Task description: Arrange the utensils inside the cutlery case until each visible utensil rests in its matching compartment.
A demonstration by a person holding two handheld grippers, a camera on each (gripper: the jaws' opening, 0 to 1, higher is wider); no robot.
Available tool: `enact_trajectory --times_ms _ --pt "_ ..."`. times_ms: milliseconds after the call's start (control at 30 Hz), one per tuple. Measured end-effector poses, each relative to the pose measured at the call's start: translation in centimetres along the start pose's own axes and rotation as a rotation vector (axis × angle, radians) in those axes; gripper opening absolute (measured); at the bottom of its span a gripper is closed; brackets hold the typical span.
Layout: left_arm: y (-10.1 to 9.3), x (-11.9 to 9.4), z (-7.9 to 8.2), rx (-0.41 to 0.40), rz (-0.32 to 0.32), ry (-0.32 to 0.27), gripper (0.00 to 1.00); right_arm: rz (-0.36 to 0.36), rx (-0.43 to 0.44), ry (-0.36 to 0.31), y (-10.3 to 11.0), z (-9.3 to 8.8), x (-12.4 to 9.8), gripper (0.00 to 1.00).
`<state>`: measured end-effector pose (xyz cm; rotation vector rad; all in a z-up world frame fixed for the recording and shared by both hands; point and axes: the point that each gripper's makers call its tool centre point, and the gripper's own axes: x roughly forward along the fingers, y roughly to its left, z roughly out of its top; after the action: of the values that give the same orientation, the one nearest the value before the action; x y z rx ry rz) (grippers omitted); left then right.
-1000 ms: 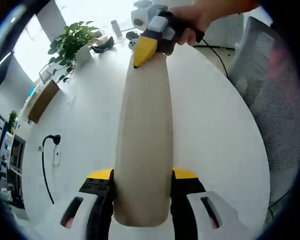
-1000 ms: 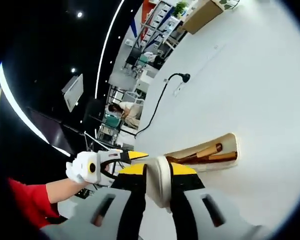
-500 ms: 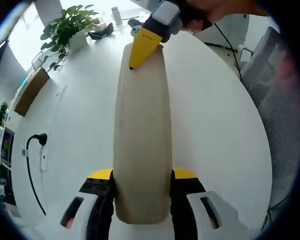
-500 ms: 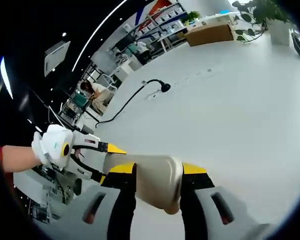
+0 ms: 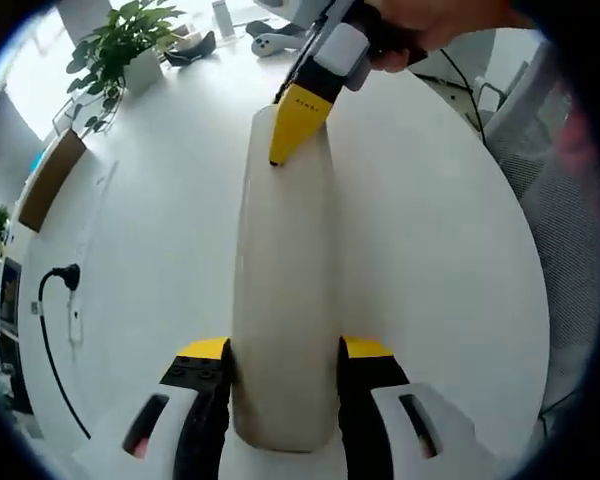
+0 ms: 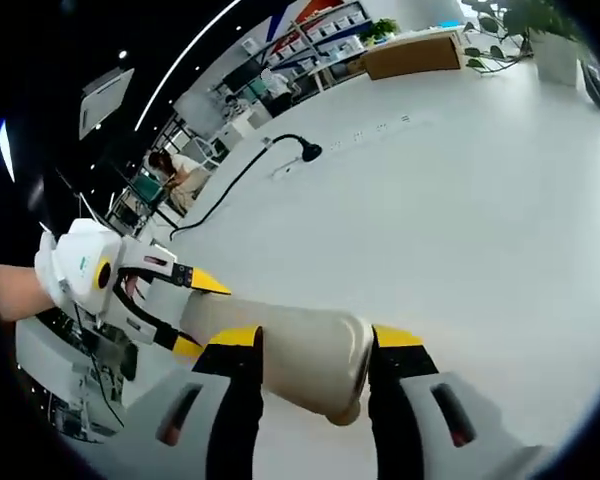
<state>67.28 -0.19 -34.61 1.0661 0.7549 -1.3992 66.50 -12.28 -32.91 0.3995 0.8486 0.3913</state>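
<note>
- The left gripper (image 5: 283, 400) has its 2 yellow-tipped jaws clamped on one end of the case (image 5: 285, 290), one jaw on each long side.
- In the left gripper view the right gripper (image 5: 302, 118) comes in from the top, held by a hand (image 5: 430, 20), with its yellow tip on the far end of the case.
- The right gripper (image 6: 313, 365) has its jaws closed on the opposite end of the case (image 6: 295, 345), again one jaw per side.
- In the right gripper view the left gripper (image 6: 185, 310) enters from the left, a hand (image 6: 15, 290) behind its white body, its yellow tips set above and below the case's far end.
- The case is a long, beige, closed shell with rounded ends and a smooth, plain surface; it spans the gap between the 2 grippers.
- It sits over the white table (image 5: 430, 250); whether it touches the tabletop or is lifted just off it I cannot tell.
- Its inside and any utensils are hidden.
- Well beyond the case, a potted plant (image 5: 120, 50) stands at the table's far edge, with a brown box (image 5: 48, 180) near it.
- A black cable (image 5: 45, 330) lies on the table well to the side of the case, running to a plug (image 6: 308, 152).
- A mesh chair (image 5: 560, 200) stands beside the table on the case's other side.
</note>
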Motion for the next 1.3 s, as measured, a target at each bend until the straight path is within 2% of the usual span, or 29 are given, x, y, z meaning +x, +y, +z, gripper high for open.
enact_trajectory --times_ms 67,100,133,167,200,300,433,567,600,667,700,733,800,867,900,933,967,1000,1033,1067,1100,1167,1200,1233,1267,1300 --pt "-0.1 0.0 -0.3 0.004 -0.011 0.009 0.43 -0.027 -0.070 0.029 -0.4 -0.6 0.0 0.38" --pt "0.3 0.0 -0.8 0.023 0.007 0.027 0.44 -0.051 -0.132 0.043 -0.6 -1.0 -0.1 0.34" --pt "0.3 0.1 -0.9 0.020 0.006 0.025 0.45 -0.047 -0.147 0.035 -0.4 -1.2 -0.1 0.34" --pt "0.3 0.2 -1.0 0.004 0.005 0.025 0.46 -0.046 -0.119 -0.005 -0.4 -1.1 0.1 0.34" --pt "0.3 0.2 -1.1 0.003 0.003 0.022 0.45 -0.041 -0.093 -0.018 -0.4 -1.1 0.2 0.35" --pt "0.5 0.2 -0.9 -0.008 0.003 0.013 0.47 -0.042 -0.055 -0.033 -0.9 -0.9 0.6 0.37" --pt "1.2 -0.2 -1.5 -0.027 0.025 0.012 0.56 -0.042 -0.046 -0.047 -0.9 -0.8 0.4 0.36" --pt "1.7 -0.8 -3.3 -0.132 0.060 0.002 0.59 -0.036 0.005 -0.053 -0.8 -0.9 0.4 0.38" --pt "1.5 -1.1 -3.5 -0.175 0.051 -0.018 0.60 -0.036 0.027 -0.053 -0.8 -1.0 0.4 0.38" --pt "1.7 -1.7 -4.0 -0.272 0.061 -0.048 0.60 -0.035 0.014 -0.058 -0.5 -1.0 0.3 0.38" --pt "1.8 -2.1 -4.1 -0.282 0.072 -0.071 0.60 -0.037 0.013 -0.058 -0.4 -1.0 0.3 0.38" --pt "2.0 -2.5 -4.0 -0.310 0.098 -0.119 0.60 -0.039 0.014 -0.056 -0.4 -1.0 0.3 0.38" --pt "1.9 -2.9 -4.5 -0.373 0.111 -0.144 0.62 -0.047 0.027 -0.059 -0.3 -0.9 0.3 0.38" --pt "1.3 -3.3 -5.4 -0.473 0.115 -0.166 0.67 -0.056 0.032 -0.064 -0.2 -0.8 0.4 0.39" --pt "1.0 -3.6 -5.9 -0.553 0.128 -0.190 0.68 -0.058 0.034 -0.066 -0.1 -0.8 0.4 0.39" --pt "0.9 -4.0 -6.0 -0.677 0.163 -0.259 0.68 -0.060 0.036 -0.069 -0.1 -0.8 0.4 0.39" --pt "0.7 -4.3 -5.8 -0.749 0.173 -0.327 0.69 -0.062 0.038 -0.077 -0.1 -0.7 0.4 0.39" --pt "0.5 -4.5 -5.8 -0.800 0.177 -0.368 0.70 -0.063 0.043 -0.082 -0.1 -0.7 0.4 0.39" --pt "0.7 -5.0 -6.3 -0.897 0.223 -0.412 0.71 -0.066 0.047 -0.085 -0.1 -0.7 0.5 0.39" --pt "0.7 -5.4 -6.3 -0.941 0.237 -0.452 0.72 -0.068 0.044 -0.085 -0.1 -0.7 0.5 0.40" --pt "0.6 -5.8 -5.9 -1.025 0.225 -0.522 0.72 -0.069 0.042 -0.087 0.0 -0.6 0.5 0.40" --pt "0.3 -6.3 -5.9 -1.152 0.201 -0.590 0.65 -0.070 0.036 -0.083 0.0 -0.7 0.5 0.40" --pt "0.3 -6.4 -6.0 -1.167 0.208 -0.596 0.61 -0.070 0.039 -0.083 0.0 -0.7 0.5 0.40" --pt "0.6 -6.7 -6.4 -1.216 0.237 -0.624 0.57 -0.069 0.036 -0.084 0.0 -0.7 0.5 0.41" --pt "1.0 -6.8 -6.8 -1.263 0.251 -0.656 0.59 -0.061 0.034 -0.084 0.1 -0.7 0.5 0.43" --pt "1.2 -6.9 -7.0 -1.319 0.259 -0.686 0.63 -0.019 0.039 -0.120 0.8 -0.2 0.5 0.47"
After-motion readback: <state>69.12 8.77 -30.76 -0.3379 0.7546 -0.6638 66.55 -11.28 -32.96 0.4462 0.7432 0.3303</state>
